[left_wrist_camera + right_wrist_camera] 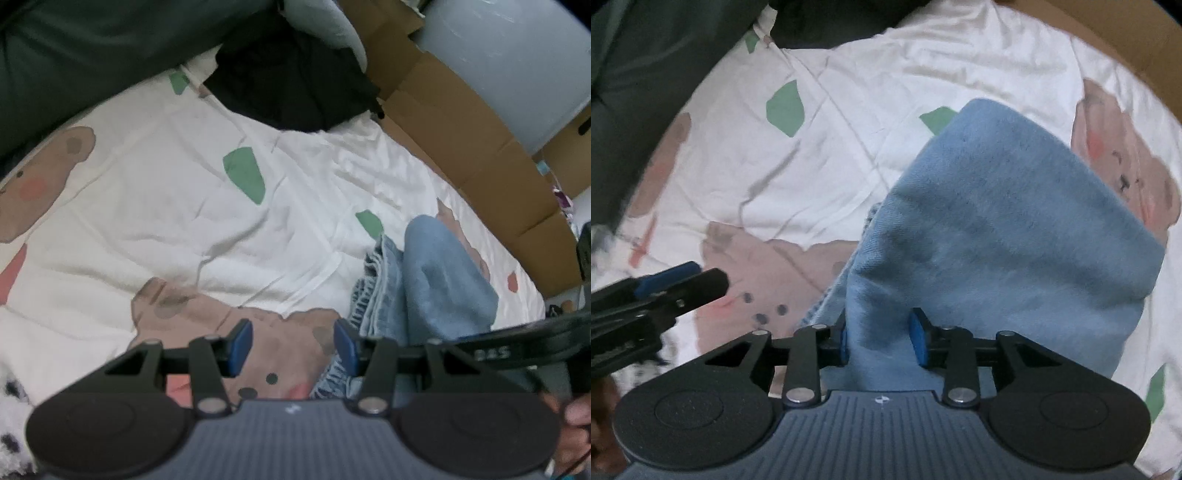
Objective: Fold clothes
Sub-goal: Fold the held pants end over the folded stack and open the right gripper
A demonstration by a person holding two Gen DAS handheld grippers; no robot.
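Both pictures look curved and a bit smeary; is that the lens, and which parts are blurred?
Left wrist view: fisheye bends the cardboard box into an arc; the bedsheet looks soft. Right wrist view: the jeans and the left gripper at the edge are smeared; dark corners frame both.

no legible text, blurred strap (517,347) marking

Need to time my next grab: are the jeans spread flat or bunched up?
Bunched: the jeans rise in a folded hump between the right gripper pads.
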